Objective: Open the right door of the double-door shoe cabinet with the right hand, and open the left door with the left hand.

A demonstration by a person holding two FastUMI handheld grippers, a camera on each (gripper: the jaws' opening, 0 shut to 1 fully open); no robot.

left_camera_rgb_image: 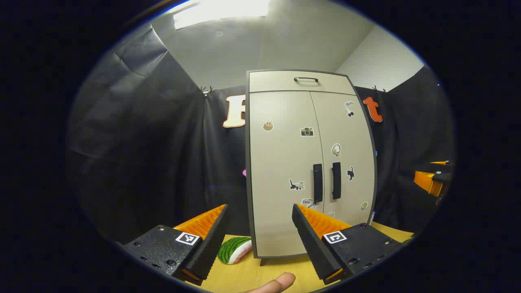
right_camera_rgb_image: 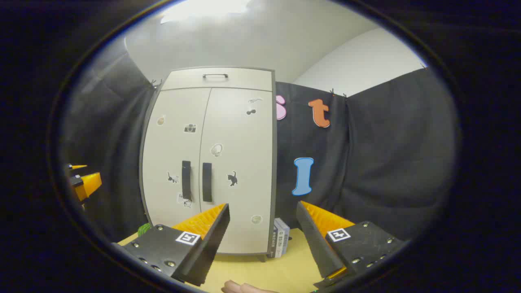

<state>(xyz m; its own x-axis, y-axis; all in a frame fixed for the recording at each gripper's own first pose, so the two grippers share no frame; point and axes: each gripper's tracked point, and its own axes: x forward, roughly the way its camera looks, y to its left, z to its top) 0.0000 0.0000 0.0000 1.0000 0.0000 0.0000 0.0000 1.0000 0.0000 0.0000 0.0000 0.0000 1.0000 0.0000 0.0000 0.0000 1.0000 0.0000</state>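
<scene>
Black cloth hangs all around the booth, with a white ceiling and a bright light (left_camera_rgb_image: 220,10) above, and a yellow wooden table (left_camera_rgb_image: 260,276) below. On the table stands the shoe cabinet (left_camera_rgb_image: 309,162), both doors closed, its two black handles (left_camera_rgb_image: 318,183) side by side, a toy watermelon slice (left_camera_rgb_image: 234,249) just left of it and some books (right_camera_rgb_image: 281,243) at its right foot. The left gripper (left_camera_rgb_image: 260,236) and the right gripper (right_camera_rgb_image: 262,236) are both spread wide, holding nothing, apart from the cabinet.
</scene>
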